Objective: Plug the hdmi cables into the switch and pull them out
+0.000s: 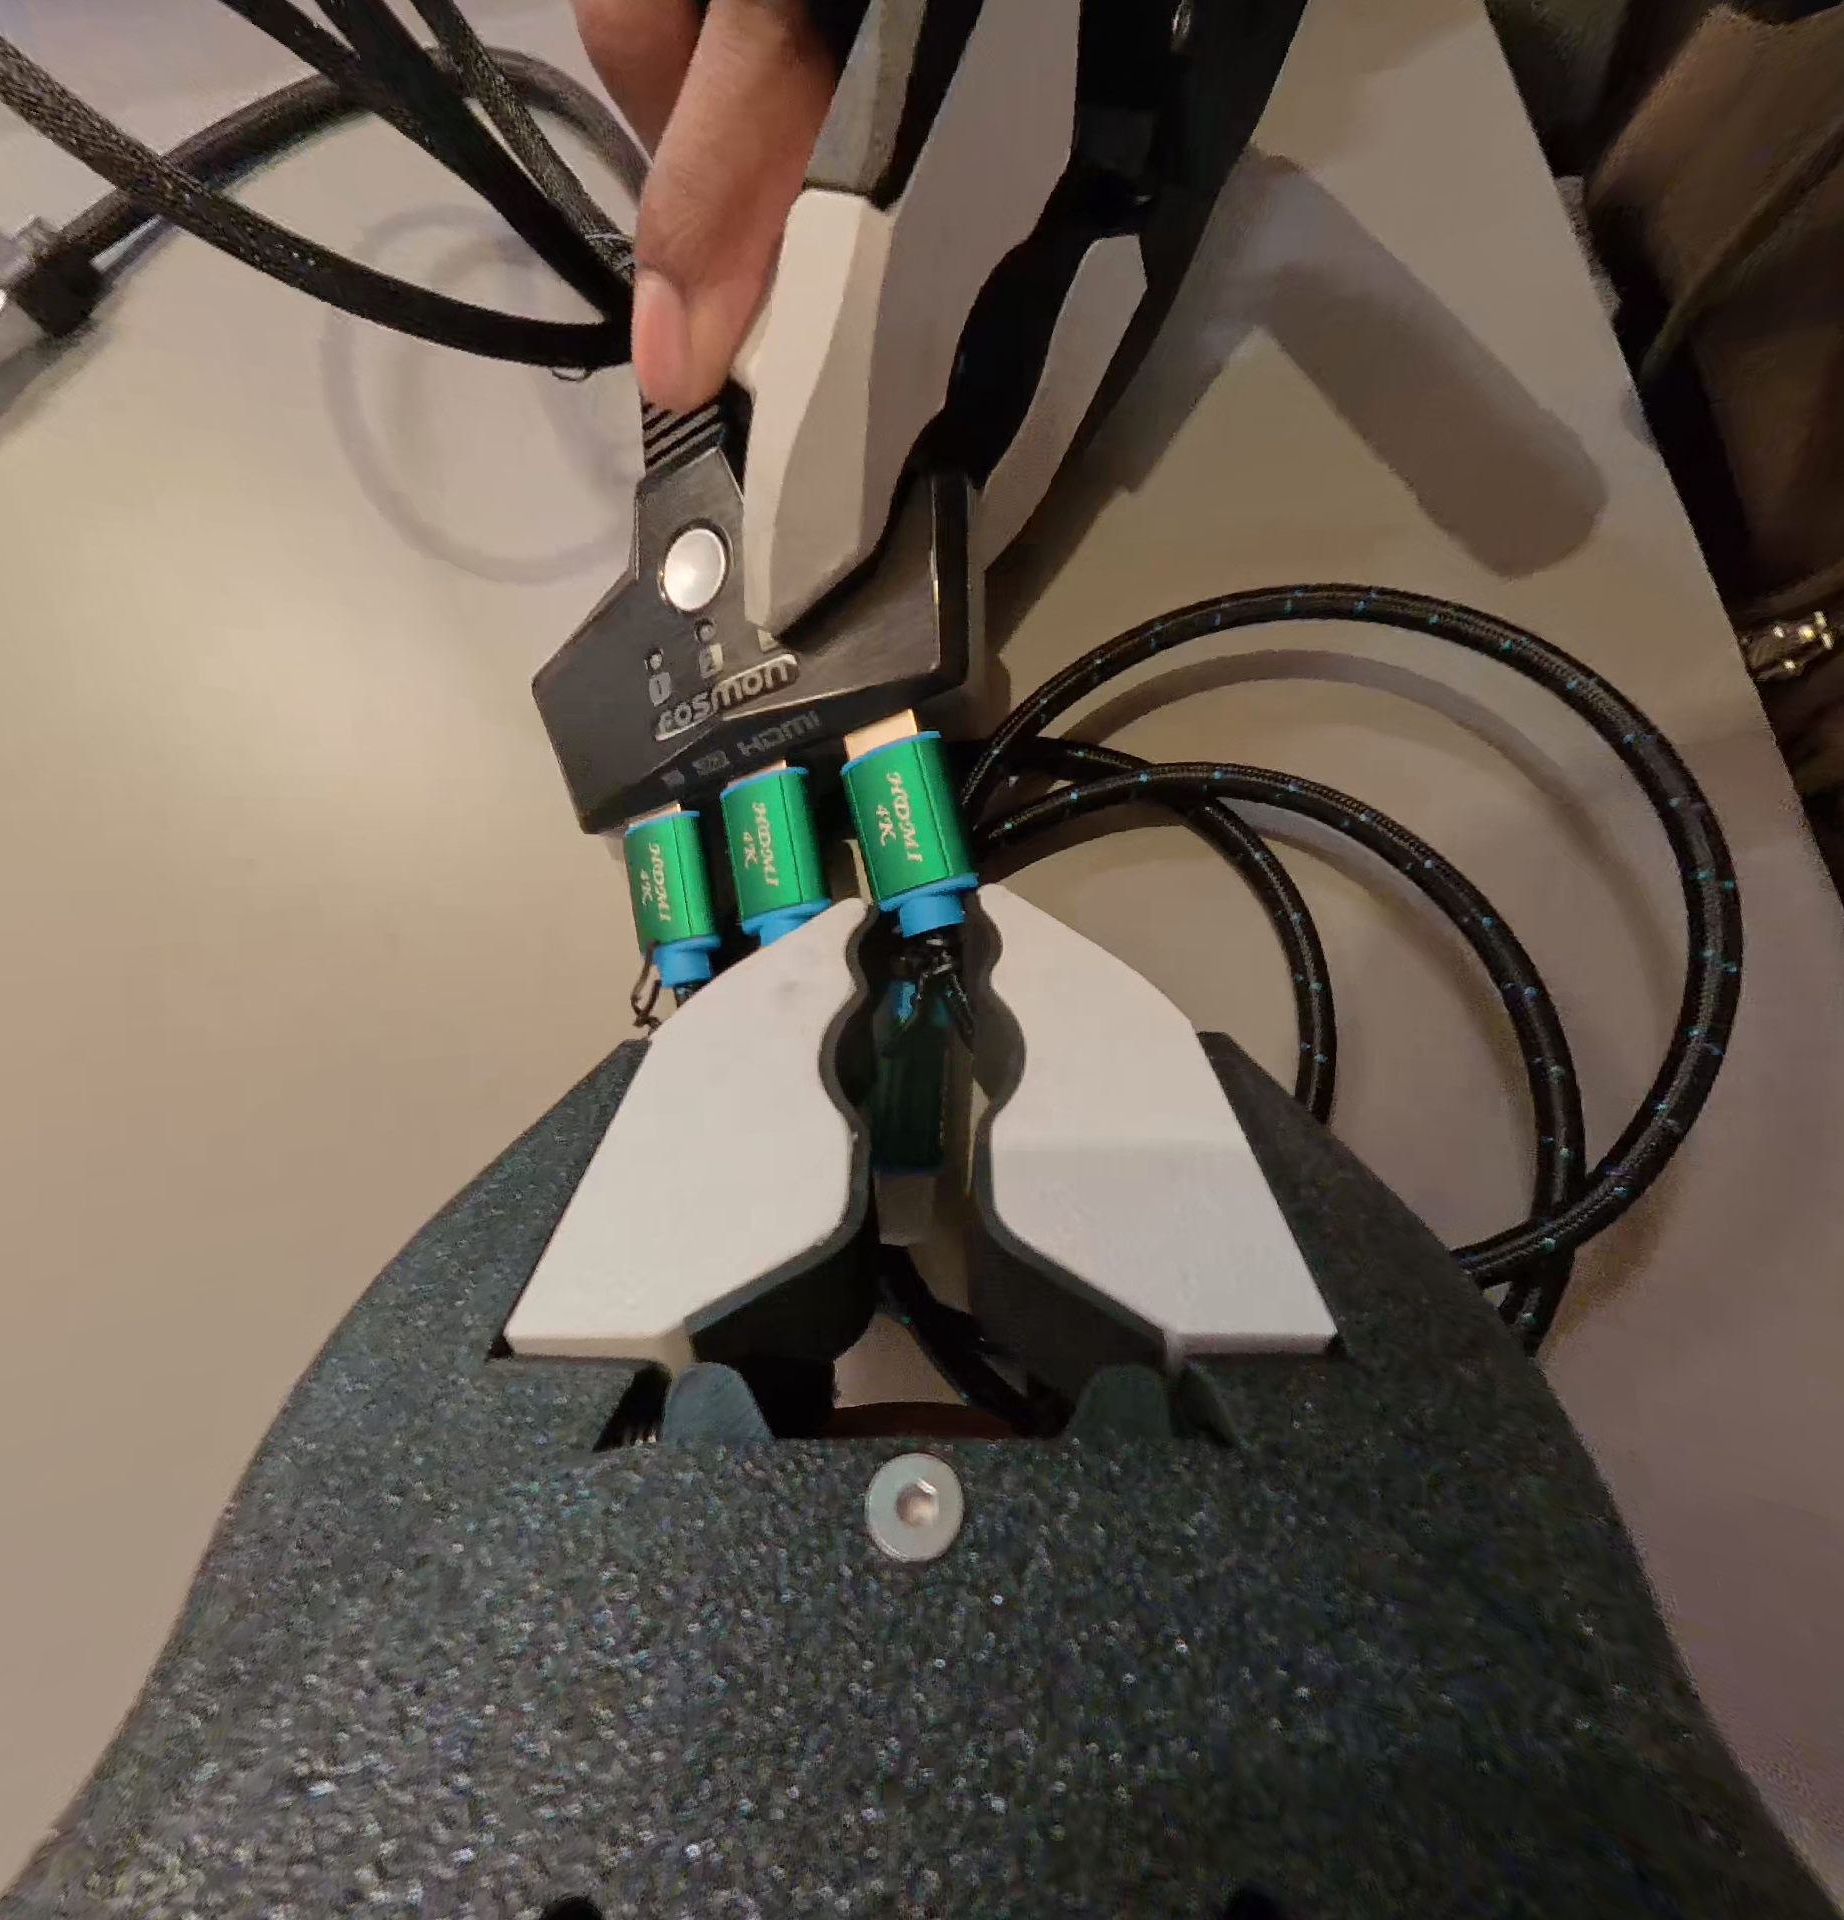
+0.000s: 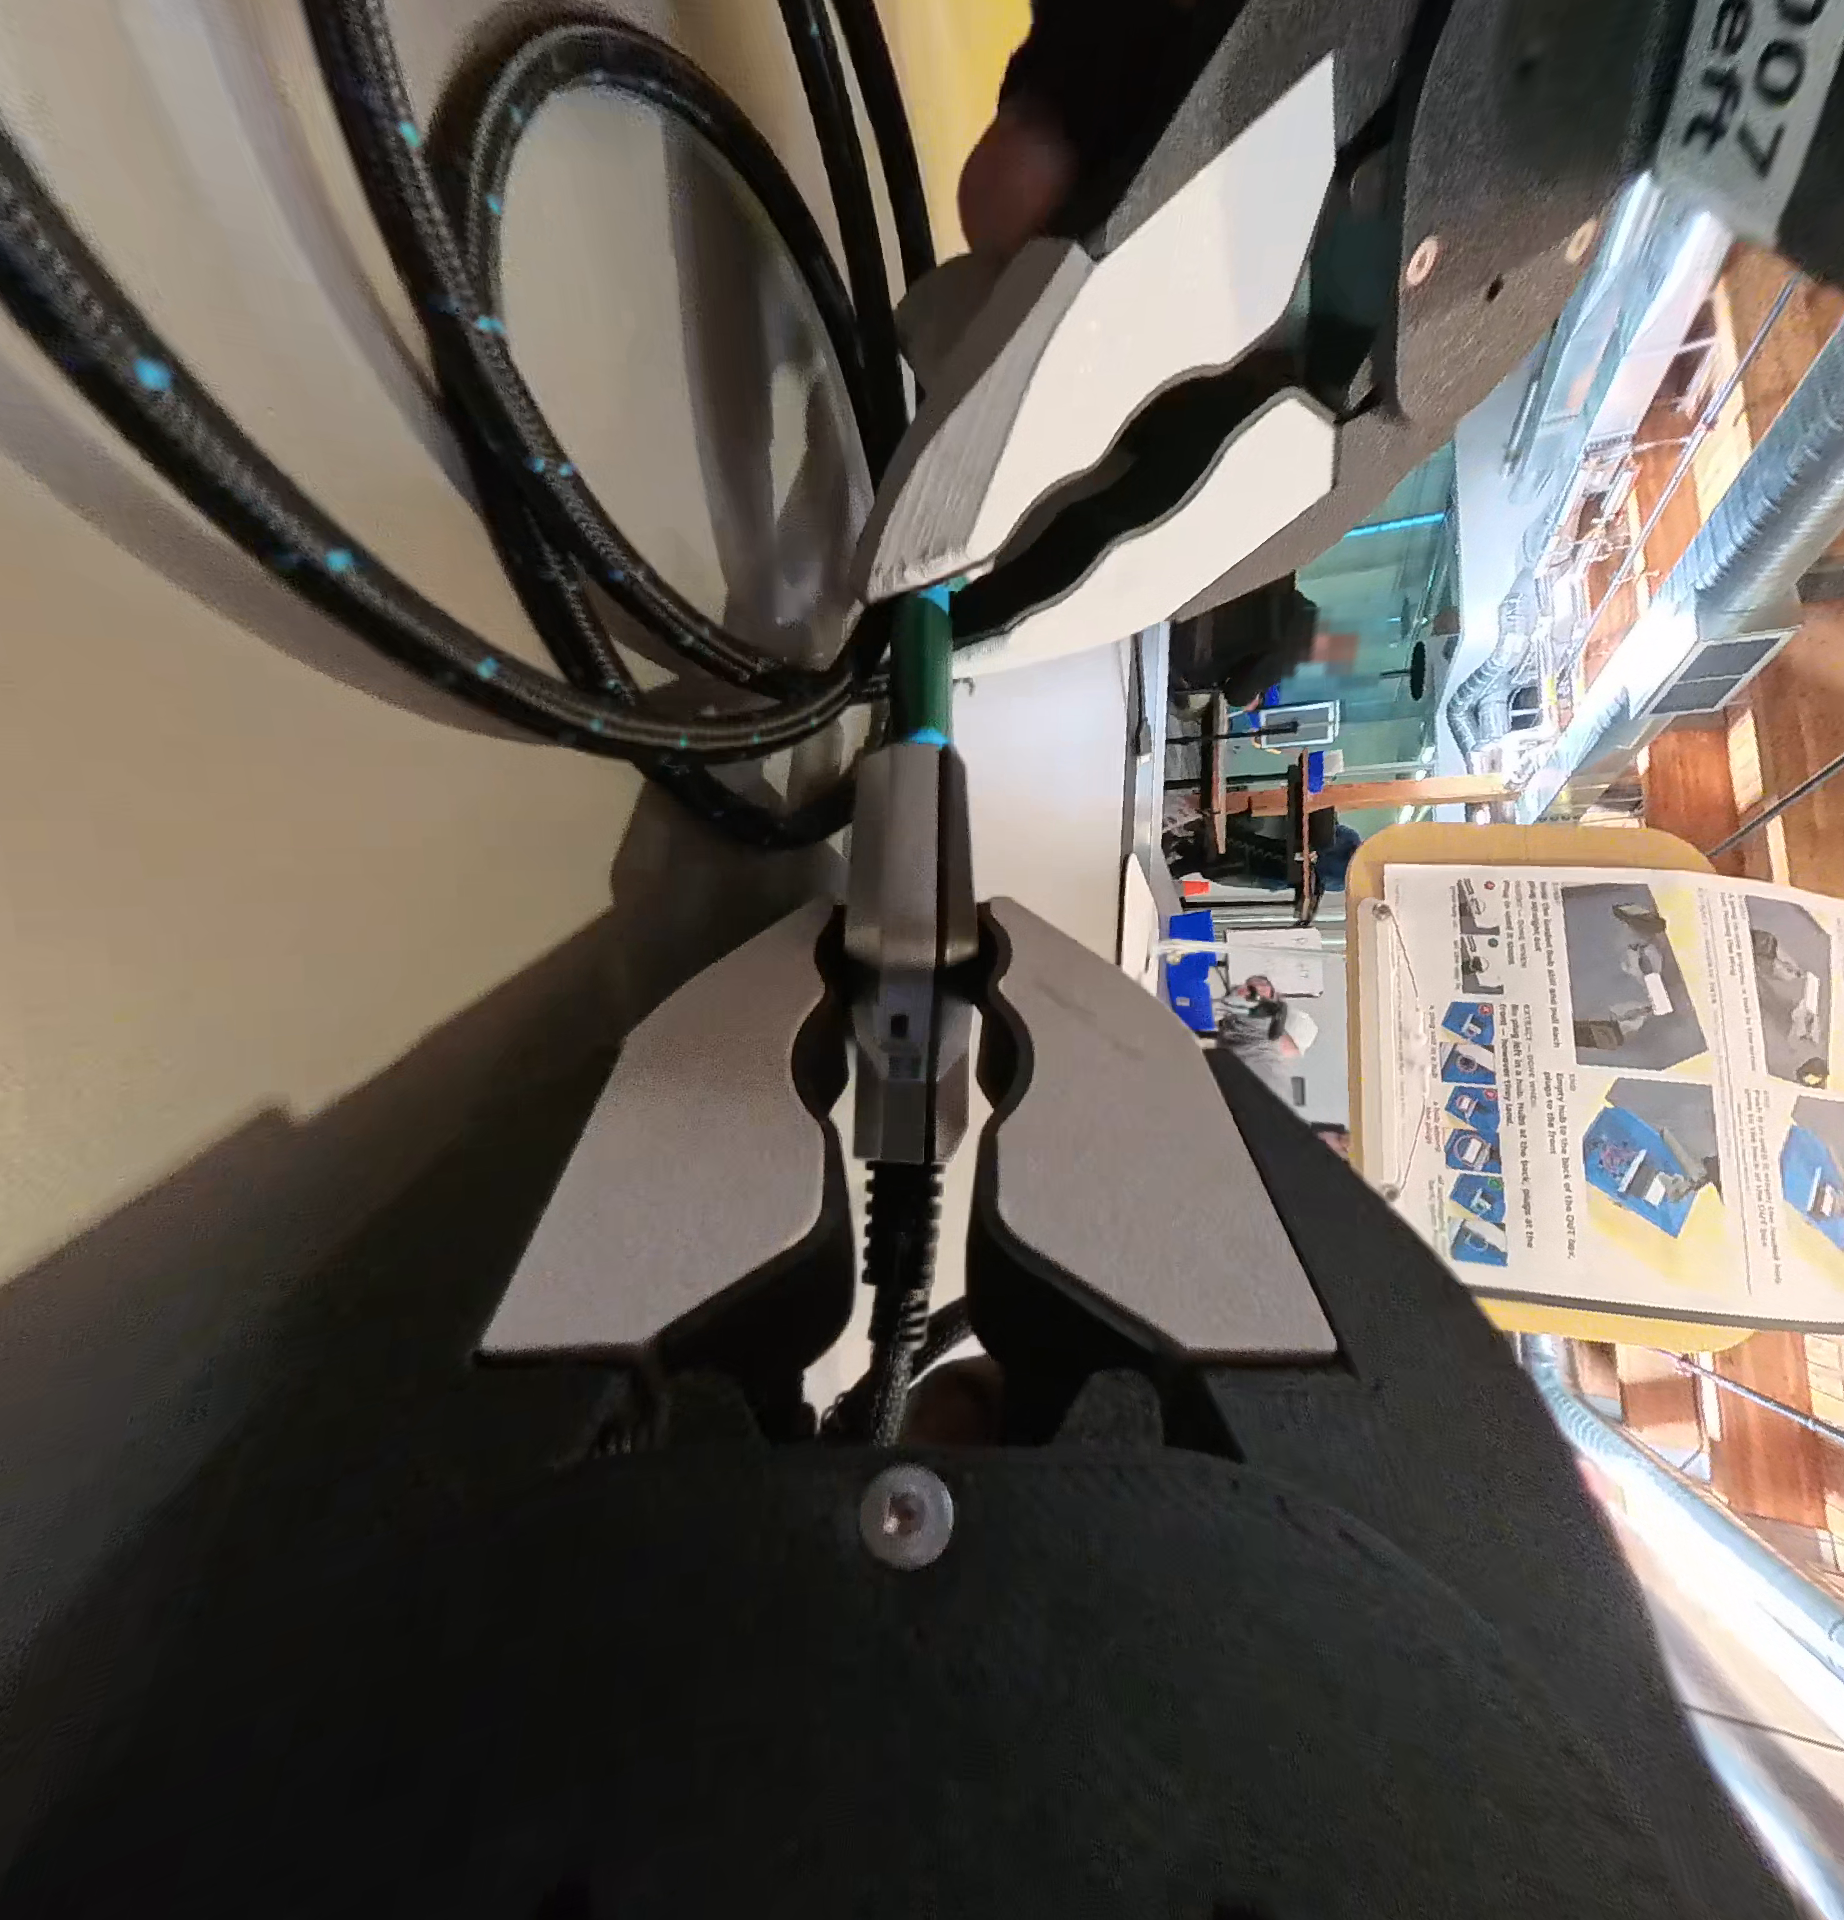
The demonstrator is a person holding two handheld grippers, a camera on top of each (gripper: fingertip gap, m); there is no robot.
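clipboard [image 2: 1417, 1039]: illustrated sheet, right | ducting [image 2: 1770, 499]: overhead | brown bag [image 1: 1749, 312]: beside table

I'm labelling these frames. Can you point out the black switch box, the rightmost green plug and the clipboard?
black switch box [image 1: 627, 717]: left wrist view, its top face.
rightmost green plug [image 1: 902, 826]: left wrist view, its green shell.
clipboard [image 2: 1365, 1039]: right wrist view, its wooden edge.

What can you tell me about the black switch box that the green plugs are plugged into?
The black switch box is flat and wedge-shaped with a brushed, metal-looking top, a round silver button and small indicator marks. Three green plugs sit in its wide edge; a ribbed cable collar leaves its narrow end. The right gripper clamps it, lifted above the table.
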